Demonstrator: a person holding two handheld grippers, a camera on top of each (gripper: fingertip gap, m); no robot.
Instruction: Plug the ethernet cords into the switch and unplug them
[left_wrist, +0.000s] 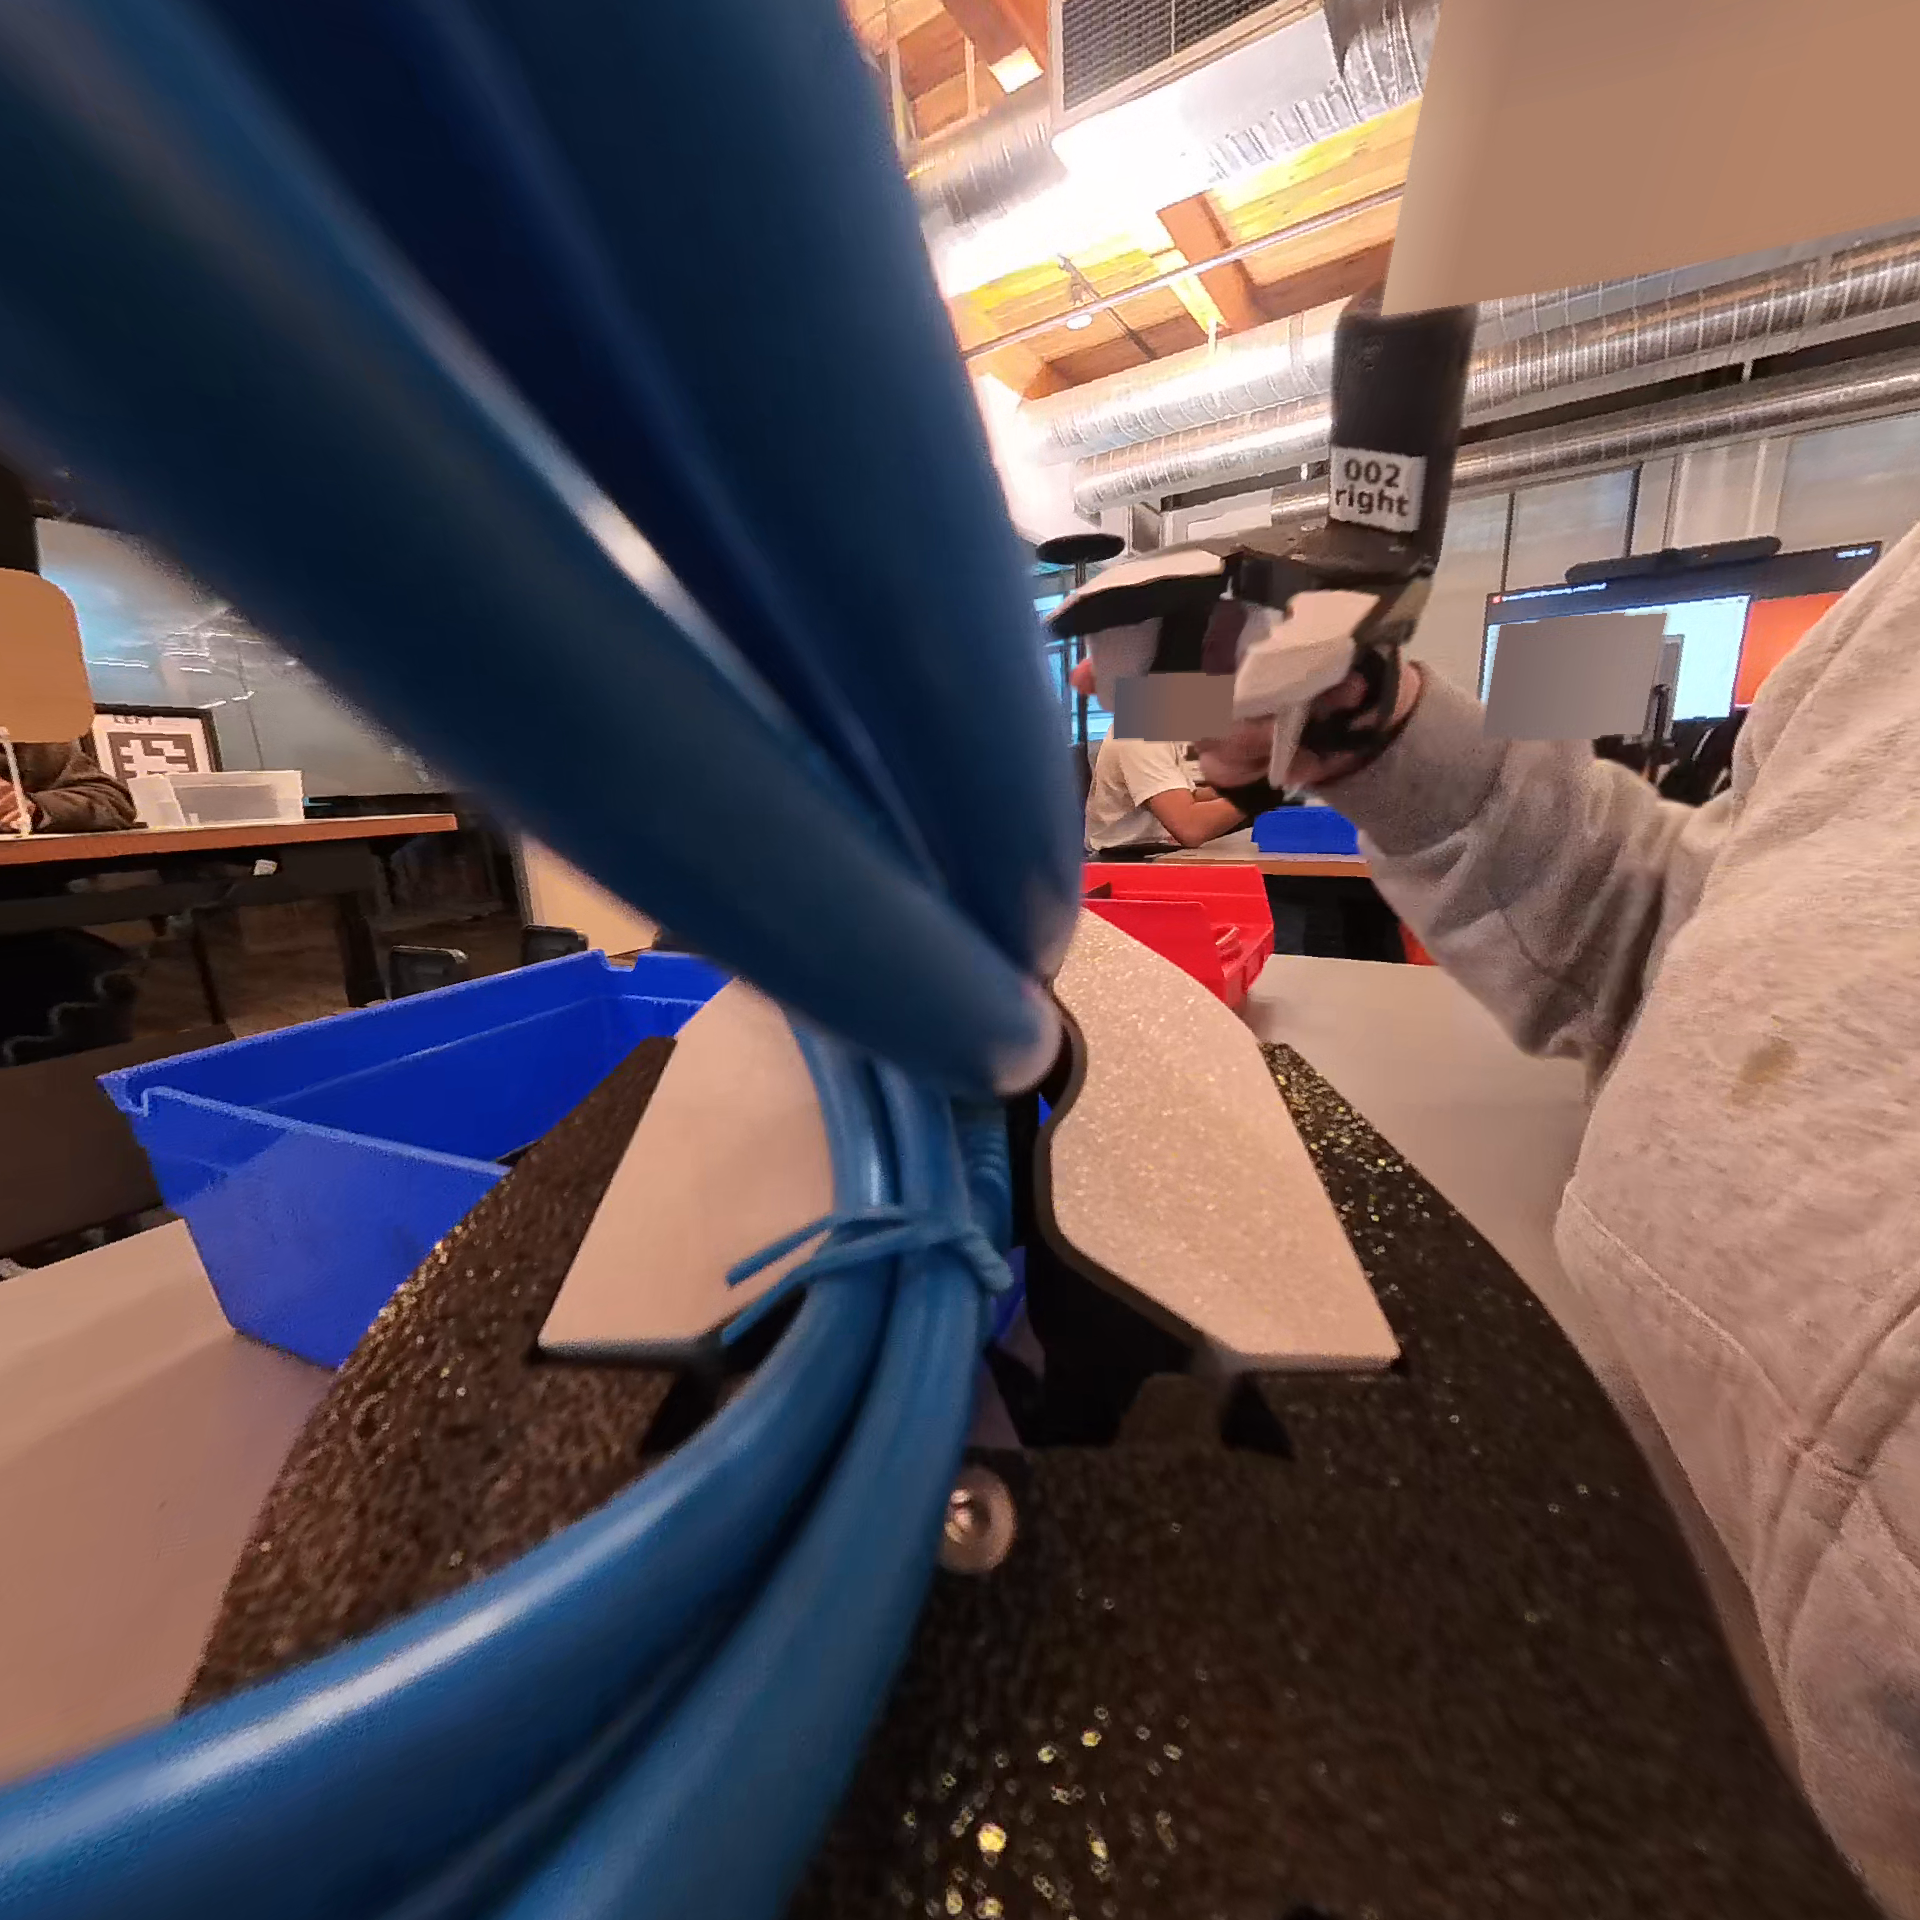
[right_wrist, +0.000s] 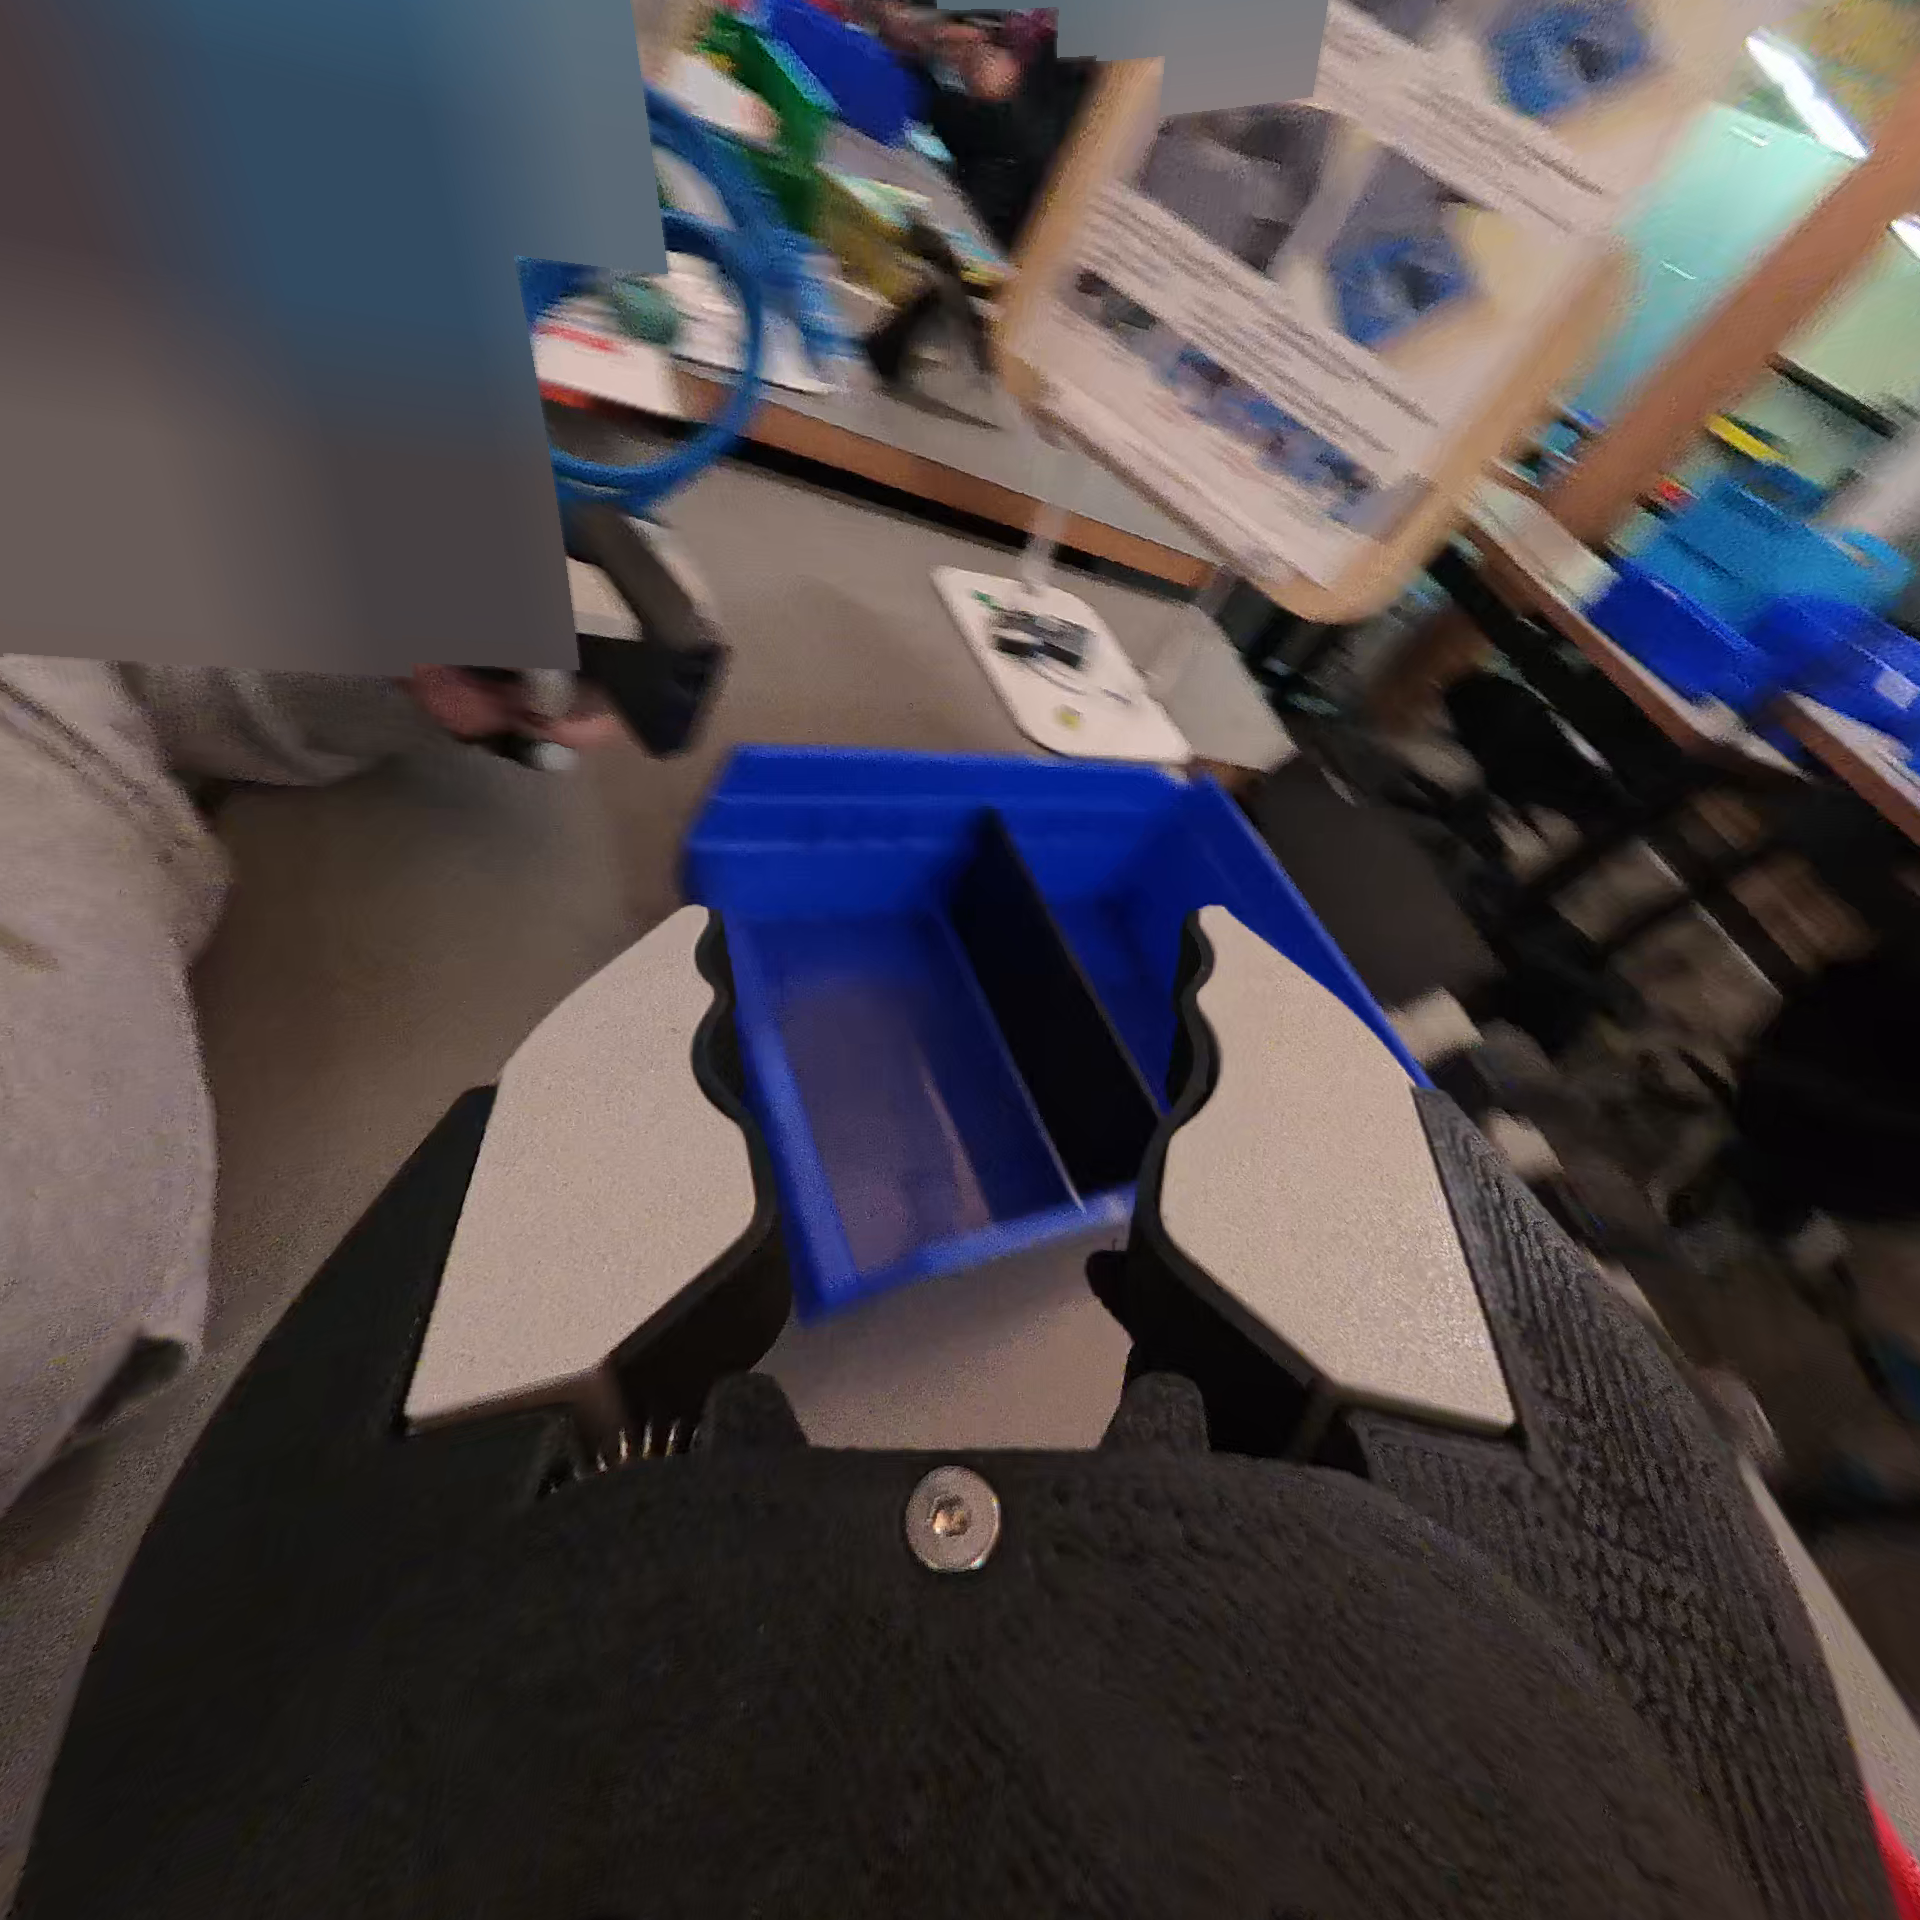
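Blue ethernet cords (left_wrist: 644, 1621) fill left tool's (left_wrist: 1023, 1039) grip.

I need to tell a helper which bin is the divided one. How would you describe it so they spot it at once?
On the grey tabletop, just beyond the open right hand-held gripper, sits a blue rectangular plastic bin. A dark divider panel splits it lengthwise into two compartments.

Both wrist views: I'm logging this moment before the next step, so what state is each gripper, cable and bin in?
Left gripper: closed on the coiled blue ethernet cable.
Blue ethernet cable: coiled, bound with a blue tie, lifted off the table.
Right gripper: open, holding nothing, above the blue bin.
Blue bin: upright, black divider inside, visible compartments empty.
Red bin: upright on the table, contents hidden.
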